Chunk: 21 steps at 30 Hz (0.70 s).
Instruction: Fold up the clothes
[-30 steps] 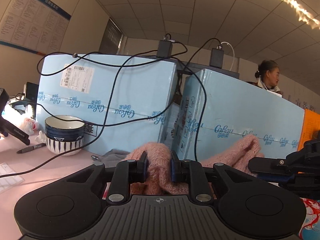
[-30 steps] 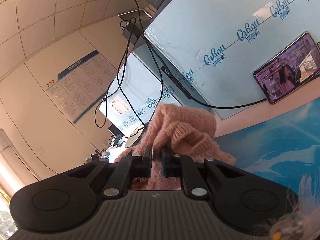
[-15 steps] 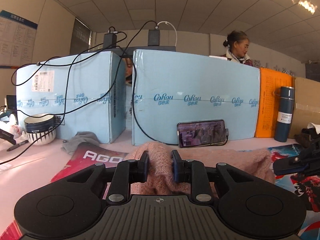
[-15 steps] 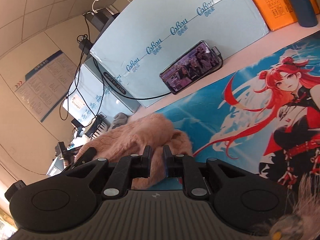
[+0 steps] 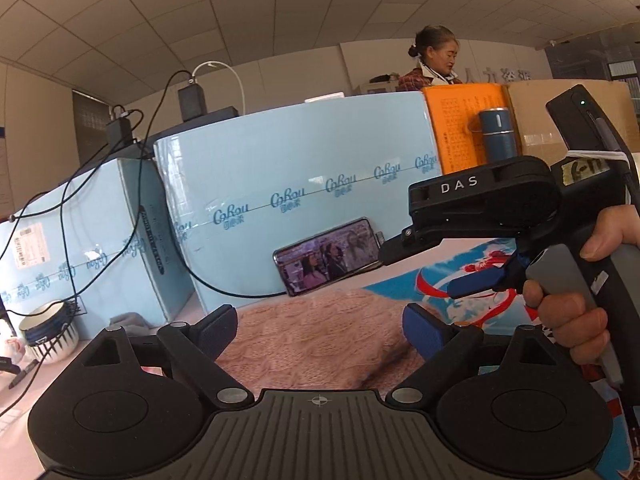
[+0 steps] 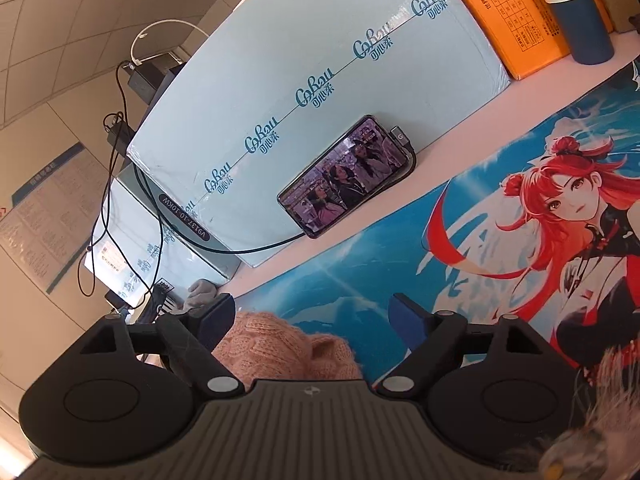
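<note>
1. The left gripper (image 5: 318,328) points a little below level across the desk, its body filling the bottom of its own camera's view from 7 to 5 o'clock.
2. Its jaws are opening and stand wide apart. The pink knitted sweater (image 5: 320,336) lies between them, but the blue pads (image 5: 424,330) do not press on it.
3. The right hand (image 5: 576,312) shows at 3 o'clock in the left wrist view, fingers wrapped around a grey handle with the thumb resting on top. It carries the black body marked "DAS".
4. The right gripper (image 6: 310,320) tilts downward over the printed desk mat (image 6: 360,280), and its view is rolled, so the desk edge runs from 8 towards 2 o'clock.
5. Its jaws are also opening, spread wide. A bunched fold of the sweater (image 6: 280,348) sits low between them, nearer the finger at 9 o'clock; neither pad clamps it.
6. The sweater lies on the mat directly ahead of both grippers, spreading towards 12 o'clock in the left view.
7. A phone (image 6: 346,176) with a lit screen leans against a pale blue carton (image 6: 320,60) at 12 o'clock, a cable plugged into its end.
8. An orange box (image 6: 508,16) and a dark blue vacuum bottle (image 6: 576,12) stand at 1 o'clock in the right view.
9. A striped bowl (image 5: 48,332) sits at 9 o'clock in the left view.
</note>
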Each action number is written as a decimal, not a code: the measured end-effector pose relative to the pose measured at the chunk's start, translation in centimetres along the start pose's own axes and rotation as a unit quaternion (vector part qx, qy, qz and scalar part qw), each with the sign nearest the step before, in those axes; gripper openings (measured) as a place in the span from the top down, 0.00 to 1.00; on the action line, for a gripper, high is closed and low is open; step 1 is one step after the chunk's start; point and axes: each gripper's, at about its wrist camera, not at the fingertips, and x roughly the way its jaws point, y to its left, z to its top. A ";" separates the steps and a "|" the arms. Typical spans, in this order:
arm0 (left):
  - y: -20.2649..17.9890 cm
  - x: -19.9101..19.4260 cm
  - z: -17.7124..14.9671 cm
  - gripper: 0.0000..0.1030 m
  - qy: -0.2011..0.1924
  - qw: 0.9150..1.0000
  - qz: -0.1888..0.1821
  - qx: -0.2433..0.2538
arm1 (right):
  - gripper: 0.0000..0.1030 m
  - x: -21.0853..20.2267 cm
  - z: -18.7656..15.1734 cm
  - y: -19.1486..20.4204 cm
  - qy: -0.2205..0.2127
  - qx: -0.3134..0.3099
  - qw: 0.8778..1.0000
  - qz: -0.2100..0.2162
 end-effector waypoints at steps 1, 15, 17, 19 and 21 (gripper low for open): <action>-0.6 0.6 0.2 0.09 0.006 1.000 -0.007 0.012 | 0.18 -0.1 -0.3 -0.4 -0.003 -0.006 1.000 -0.003; 3.3 4.5 -1.6 0.57 0.098 0.988 -0.021 -0.118 | 0.15 0.4 -1.3 -0.9 0.024 0.004 1.000 0.017; 4.7 4.3 -1.7 0.73 0.090 0.984 -0.031 -0.149 | 0.15 0.7 -1.4 -0.7 0.036 -0.002 0.999 0.019; 5.9 3.6 -1.6 0.80 0.073 0.981 -0.028 -0.177 | 0.15 1.1 -1.6 -0.5 0.051 -0.008 0.998 0.025; 6.6 2.7 -1.3 0.81 0.056 0.982 -0.011 -0.183 | 0.15 1.4 -1.9 -0.3 0.061 -0.016 0.998 0.030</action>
